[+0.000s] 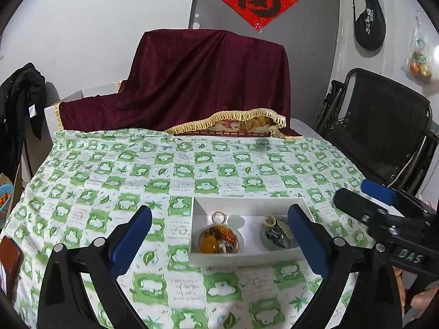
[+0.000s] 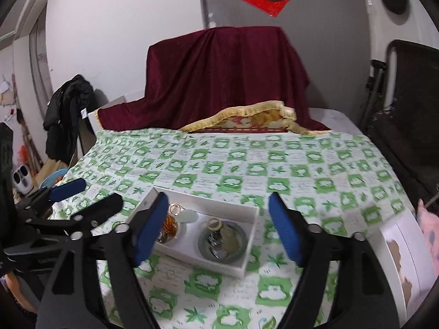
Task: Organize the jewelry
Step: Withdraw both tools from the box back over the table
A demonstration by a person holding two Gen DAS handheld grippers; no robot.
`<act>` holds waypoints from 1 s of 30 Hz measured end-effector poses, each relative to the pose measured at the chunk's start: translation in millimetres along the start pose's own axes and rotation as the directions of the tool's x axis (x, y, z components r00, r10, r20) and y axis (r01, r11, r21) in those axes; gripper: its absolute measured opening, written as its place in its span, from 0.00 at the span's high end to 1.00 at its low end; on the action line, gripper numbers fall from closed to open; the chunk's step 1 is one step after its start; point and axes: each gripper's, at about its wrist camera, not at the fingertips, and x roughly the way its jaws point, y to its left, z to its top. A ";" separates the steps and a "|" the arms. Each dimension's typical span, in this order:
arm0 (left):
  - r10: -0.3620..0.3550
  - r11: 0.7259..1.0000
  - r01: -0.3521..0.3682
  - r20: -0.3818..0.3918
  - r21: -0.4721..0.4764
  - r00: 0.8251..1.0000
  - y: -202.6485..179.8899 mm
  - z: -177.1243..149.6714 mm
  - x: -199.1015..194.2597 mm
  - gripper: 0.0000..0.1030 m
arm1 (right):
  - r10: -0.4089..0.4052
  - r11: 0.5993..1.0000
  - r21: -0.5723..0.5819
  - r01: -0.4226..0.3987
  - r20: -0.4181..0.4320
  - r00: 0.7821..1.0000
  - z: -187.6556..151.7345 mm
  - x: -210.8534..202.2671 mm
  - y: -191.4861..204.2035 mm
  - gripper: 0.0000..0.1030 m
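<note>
A shallow white box (image 1: 247,203) sits on the green-and-white checked tablecloth. Inside it lie a clear round dish of amber beads (image 1: 221,239), a gold ring (image 1: 218,216), and a grey-green bangle with dark pieces and a small pale ring (image 1: 277,234). My left gripper (image 1: 219,242) is open and empty, its blue pads straddling the box from above. In the right wrist view the same box (image 2: 248,257) holds the bangle (image 2: 222,242) and gold rings (image 2: 175,208). My right gripper (image 2: 218,233) is open and empty over the box.
A dark red fringed cloth (image 1: 205,82) covers something tall at the table's far edge. A black folding chair (image 1: 384,126) stands at the right. A black jacket (image 1: 19,104) hangs at the left. A white box lid (image 2: 406,255) lies at the right edge.
</note>
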 end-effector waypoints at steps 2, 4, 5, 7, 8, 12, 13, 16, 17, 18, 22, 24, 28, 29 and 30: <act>0.021 1.000 -0.021 -0.006 -0.004 1.000 -1.9 -7.1 -1.0 0.03 | 0.010 0.999 0.043 -0.010 0.007 1.000 -4.6 -5.8 -7.8 0.14; 0.060 0.998 -0.060 -0.006 0.008 0.998 -5.7 -15.1 -1.6 0.03 | 0.017 0.996 0.088 -0.018 0.012 1.000 -9.5 -10.8 -16.7 0.12; 0.082 0.996 -0.082 -0.006 0.022 0.997 -8.2 -19.6 -1.4 0.03 | 0.007 0.994 0.107 -0.008 0.009 1.000 -14.1 -11.7 -21.0 0.07; 0.122 0.991 -0.122 -0.012 0.048 0.992 -12.6 -26.8 -0.8 0.03 | -0.007 0.991 0.132 0.008 -0.009 1.000 -23.2 -10.0 -26.1 0.05; 0.139 0.988 -0.138 -0.014 0.065 0.990 -15.2 -30.3 -0.9 0.03 | -0.007 0.990 0.140 0.010 -0.022 1.000 -27.8 -8.4 -27.6 0.05; 0.164 0.981 -0.164 0.009 0.104 0.986 -22.6 -40.4 -9.5 0.03 | 0.006 0.981 0.196 0.014 -0.103 0.995 -44.3 2.7 -38.6 0.05; 0.172 0.979 -0.173 0.018 0.106 0.985 -23.3 -41.3 -11.8 0.03 | 0.007 0.977 0.213 0.016 -0.108 0.994 -45.9 3.0 -41.1 0.05; 0.221 0.968 -0.225 0.049 0.108 0.974 -24.2 -45.8 -19.3 0.03 | 0.007 0.973 0.228 0.016 -0.102 0.995 -47.4 0.3 -43.1 0.05; 0.232 0.966 -0.236 0.054 0.109 0.971 -23.9 -47.1 -20.8 0.03 | 0.003 0.974 0.226 0.020 -0.100 0.995 -47.6 -0.5 -43.1 0.05; 0.231 0.966 -0.237 0.058 0.108 0.971 -23.1 -48.0 -21.5 0.03 | -0.007 0.975 0.221 0.028 -0.096 0.995 -47.9 -1.7 -42.4 0.05; 0.222 0.969 -0.226 0.056 0.098 0.974 -19.6 -48.7 -22.9 0.03 | -0.022 0.978 0.204 0.043 -0.104 0.994 -49.7 -0.7 -38.7 0.05; 0.214 0.972 -0.218 0.050 0.090 0.976 -17.8 -48.0 -22.3 0.03 | -0.017 0.981 0.192 0.039 -0.116 0.993 -51.6 1.2 -35.3 0.05; 0.204 0.976 -0.205 0.032 0.074 0.979 -13.8 -46.8 -20.0 0.03 | -0.018 0.983 0.178 0.039 -0.117 0.993 -52.0 1.4 -31.2 0.05; 0.206 0.975 -0.208 0.028 0.074 0.978 -13.4 -47.1 -19.3 0.03 | -0.020 0.984 0.176 0.040 -0.116 0.993 -51.8 1.4 -31.1 0.05; 0.210 0.975 -0.212 0.025 0.074 0.977 -13.2 -47.3 -18.5 0.03 | -0.021 0.984 0.174 0.041 -0.115 0.993 -52.1 1.4 -30.5 0.05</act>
